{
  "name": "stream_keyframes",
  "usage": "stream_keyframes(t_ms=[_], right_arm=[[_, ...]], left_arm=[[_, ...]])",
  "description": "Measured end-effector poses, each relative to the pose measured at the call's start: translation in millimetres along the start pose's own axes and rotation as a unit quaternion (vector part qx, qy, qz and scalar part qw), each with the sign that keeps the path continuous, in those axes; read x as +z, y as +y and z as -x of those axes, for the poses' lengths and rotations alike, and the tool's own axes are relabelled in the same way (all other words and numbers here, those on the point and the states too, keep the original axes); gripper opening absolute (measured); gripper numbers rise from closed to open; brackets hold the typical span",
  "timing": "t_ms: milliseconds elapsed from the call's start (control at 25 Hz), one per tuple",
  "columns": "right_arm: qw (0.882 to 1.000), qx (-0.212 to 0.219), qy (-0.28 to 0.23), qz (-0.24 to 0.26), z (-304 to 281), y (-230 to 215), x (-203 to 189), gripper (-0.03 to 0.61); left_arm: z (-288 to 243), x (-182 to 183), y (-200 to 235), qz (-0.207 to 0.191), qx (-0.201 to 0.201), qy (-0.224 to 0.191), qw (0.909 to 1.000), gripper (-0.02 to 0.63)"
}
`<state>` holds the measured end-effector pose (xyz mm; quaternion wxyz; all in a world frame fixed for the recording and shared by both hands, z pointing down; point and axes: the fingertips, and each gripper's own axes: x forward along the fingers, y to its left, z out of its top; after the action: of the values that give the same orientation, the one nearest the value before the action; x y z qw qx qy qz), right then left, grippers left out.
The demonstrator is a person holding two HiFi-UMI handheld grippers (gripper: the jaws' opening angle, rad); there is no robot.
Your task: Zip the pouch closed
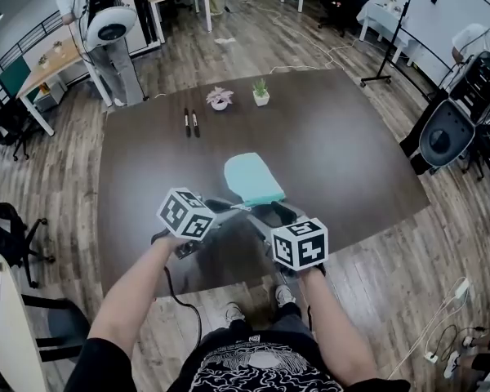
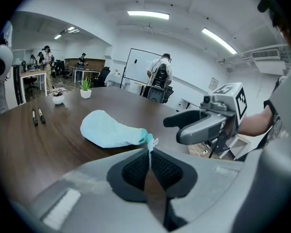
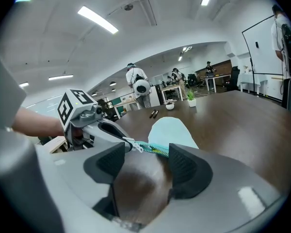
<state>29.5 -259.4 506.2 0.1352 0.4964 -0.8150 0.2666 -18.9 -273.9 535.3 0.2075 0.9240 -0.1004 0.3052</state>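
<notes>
Item: pale teal pouch (image 1: 253,178), soft fabric, lying on the dark table (image 1: 351,153). Its long axis runs from the wearer toward the far edge, with the zip end nearest the tongs. Left gripper (image 2: 149,155): at the pouch's near end and slightly to its left, jaws pinched together on the small white zipper pull (image 2: 151,142); the fabric bunches just beyond the tips. Right gripper (image 3: 146,152): at the same near end, on the pouch's right, jaws standing wide. The teal zip tape (image 3: 155,149) lies in the gap close to the right-hand pad, but neither pad presses on it. Judgement: the coming move turns on the right gripper pinching that tape end as an anchor, so the pull can travel along the zip; both tools crowd one corner and may collide. Surroundings: two pens (image 1: 191,122) well beyond the pouch's far end, to its left; two small potted plants (image 1: 261,92) farther still. Nothing lies between the pouch and the tongs.
</notes>
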Motion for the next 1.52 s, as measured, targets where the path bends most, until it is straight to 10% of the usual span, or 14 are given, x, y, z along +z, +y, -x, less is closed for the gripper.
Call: stream_keyframes(t_ms=[960,1520], right_arm=[[0.983,0.178,0.009,-0.033,-28,20,12,0.160],[0.978,0.204,0.005,-0.046,-32,32,8,0.104]], left_arm=[[11,17,-1,0.091,0.049,-0.049,0.9934,0.020],[17,7,0,0.104,0.055,-0.052,0.9917,0.020]])
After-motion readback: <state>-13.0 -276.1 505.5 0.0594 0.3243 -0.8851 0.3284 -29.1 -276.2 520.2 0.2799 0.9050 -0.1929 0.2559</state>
